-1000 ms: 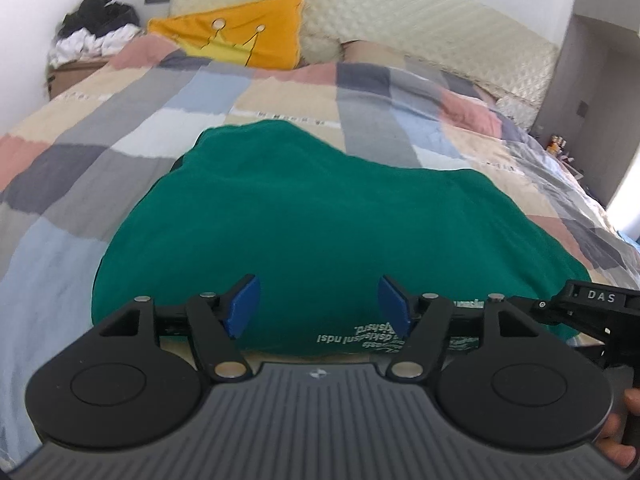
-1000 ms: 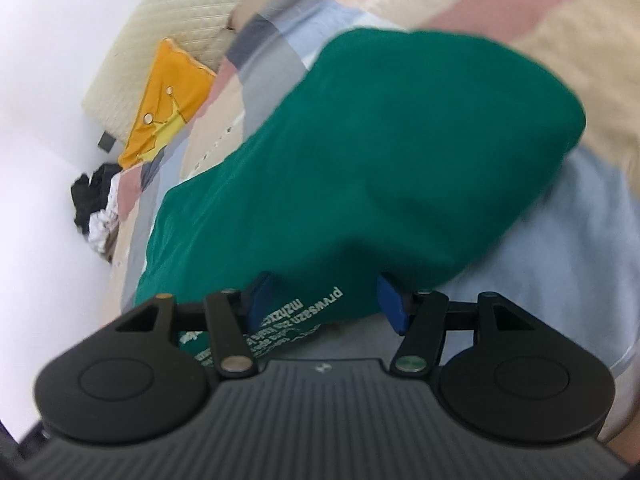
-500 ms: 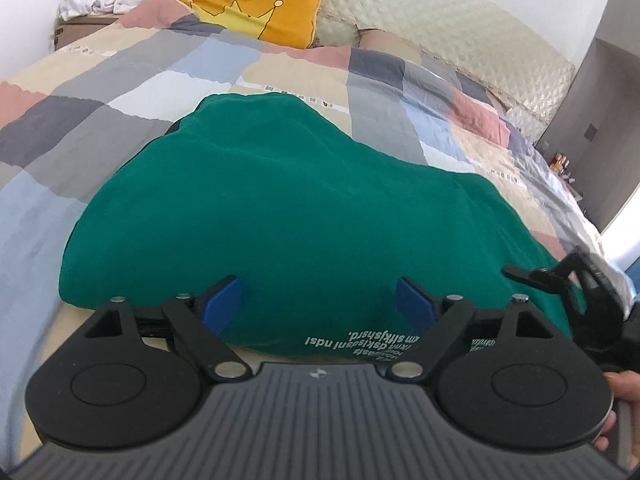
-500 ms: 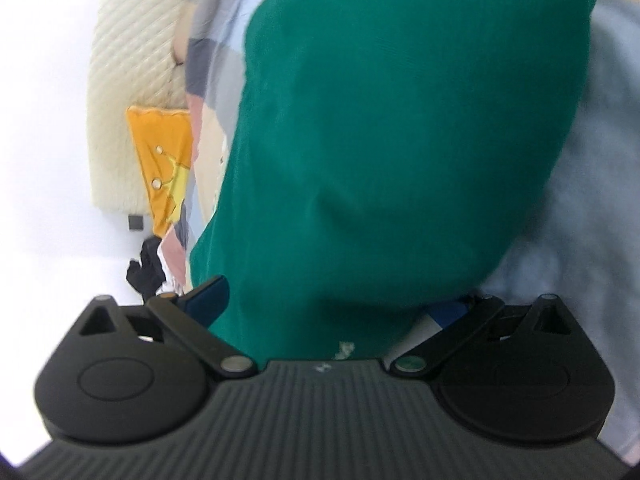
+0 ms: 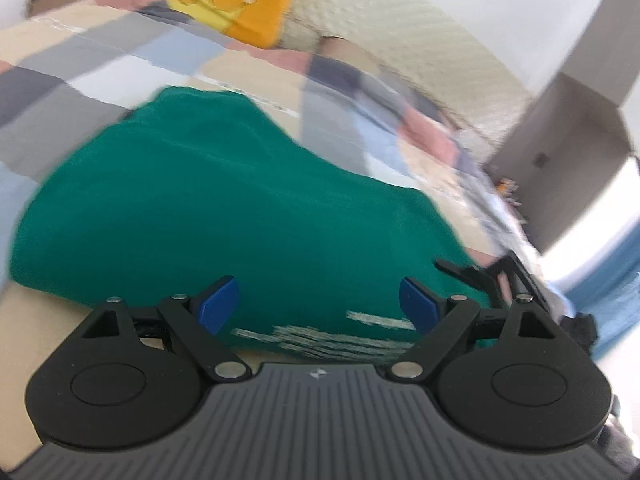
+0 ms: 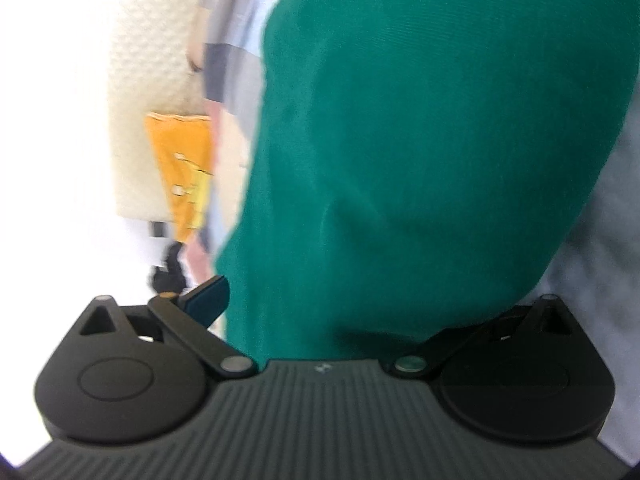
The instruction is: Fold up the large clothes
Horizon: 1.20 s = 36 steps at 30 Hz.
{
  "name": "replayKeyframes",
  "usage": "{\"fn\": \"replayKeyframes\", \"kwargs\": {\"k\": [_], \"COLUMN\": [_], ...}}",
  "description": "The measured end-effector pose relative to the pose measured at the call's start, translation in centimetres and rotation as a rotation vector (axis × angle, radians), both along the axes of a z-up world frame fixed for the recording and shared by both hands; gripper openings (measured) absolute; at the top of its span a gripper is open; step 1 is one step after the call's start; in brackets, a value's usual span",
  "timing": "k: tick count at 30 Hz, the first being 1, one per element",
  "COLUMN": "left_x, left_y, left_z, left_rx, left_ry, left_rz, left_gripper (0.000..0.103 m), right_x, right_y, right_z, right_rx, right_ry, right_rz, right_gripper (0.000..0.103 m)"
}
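Note:
A green garment [image 5: 224,200] lies folded on the patchwork quilt [image 5: 100,64], its near hem showing white printed lettering [image 5: 332,336]. My left gripper [image 5: 319,306] stands open at that hem, blue pads wide on either side of the lettering and off the cloth. My right gripper [image 6: 352,308] is open wide and rolled on its side at the garment [image 6: 420,140]. Its left pad [image 6: 208,300] is free of the cloth; green cloth hides its right fingertip. In the left wrist view the right gripper [image 5: 492,276] shows at the garment's right corner.
An orange pillow [image 5: 240,0] leans on the cream quilted headboard [image 5: 400,40] at the far end of the bed. A grey cupboard [image 5: 568,140] stands beyond the bed's right side. The same pillow [image 6: 184,160] appears turned sideways in the right wrist view.
Both grippers' jaws have spread wider and let the hem go. The right gripper rolled, so the bed now looks turned on its side. The left view tilted a little.

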State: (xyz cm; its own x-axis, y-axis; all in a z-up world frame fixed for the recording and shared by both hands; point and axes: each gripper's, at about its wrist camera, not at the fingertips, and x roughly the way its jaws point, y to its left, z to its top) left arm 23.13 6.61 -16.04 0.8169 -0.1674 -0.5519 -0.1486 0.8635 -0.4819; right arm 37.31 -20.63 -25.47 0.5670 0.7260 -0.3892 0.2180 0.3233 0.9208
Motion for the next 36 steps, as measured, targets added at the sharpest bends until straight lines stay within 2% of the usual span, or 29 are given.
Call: {"fn": "replayKeyframes", "kwargs": {"k": [3,5,9,13,15,17,21,24,27,30,36], "left_x": [0.0,0.2,1.3,1.9,2.7,2.9,2.1,2.3,2.1,1.8,0.4], "left_y": [-0.7,-1.0,-0.8,-0.4,0.1,0.9,2.6,3.9,5.4,6.5,7.8], "left_z": [0.0,-0.5,-2.5,-4.1,-5.3,-6.3,-7.2,-8.4,-9.9,-10.9,-10.5], "left_rx": [-0.095,-0.153,-0.251,-0.346,-0.379,-0.425,-0.469,-0.582,-0.649,-0.722,-0.703], "left_ry": [-0.052,-0.051,0.045,0.078,0.151,0.179,0.129,0.154,0.163,0.156,0.097], "left_rz": [-0.125,-0.131,-0.119,-0.113,-0.073,-0.042,0.097,0.142,0.228,0.272,0.391], "left_gripper": [0.091,0.093,0.093,0.093,0.093,0.093,0.093,0.094,0.094,0.094,0.094], "right_x": [-0.3,-0.4,-0.4,-0.3,-0.1,0.4,0.3,-0.3,-0.4,-0.5,-0.4], "right_y": [-0.2,-0.5,-0.9,-1.0,-0.6,0.1,0.2,-0.3,-0.4,-0.4,-0.2], "right_z": [0.5,0.7,1.0,1.3,1.3,1.3,1.2,1.0,0.9,0.9,0.9], "right_rx": [0.059,0.087,0.125,0.139,0.140,0.141,0.132,0.135,0.133,0.117,0.077], "right_ry": [-0.031,-0.046,-0.059,-0.079,-0.079,-0.076,-0.081,-0.080,-0.080,-0.076,-0.079], "right_rz": [-0.014,-0.022,-0.028,-0.028,-0.029,-0.033,-0.036,-0.039,-0.041,-0.041,-0.039], "right_gripper": [0.103,0.103,0.103,0.103,0.103,0.103,0.103,0.103,0.103,0.103,0.103]}}
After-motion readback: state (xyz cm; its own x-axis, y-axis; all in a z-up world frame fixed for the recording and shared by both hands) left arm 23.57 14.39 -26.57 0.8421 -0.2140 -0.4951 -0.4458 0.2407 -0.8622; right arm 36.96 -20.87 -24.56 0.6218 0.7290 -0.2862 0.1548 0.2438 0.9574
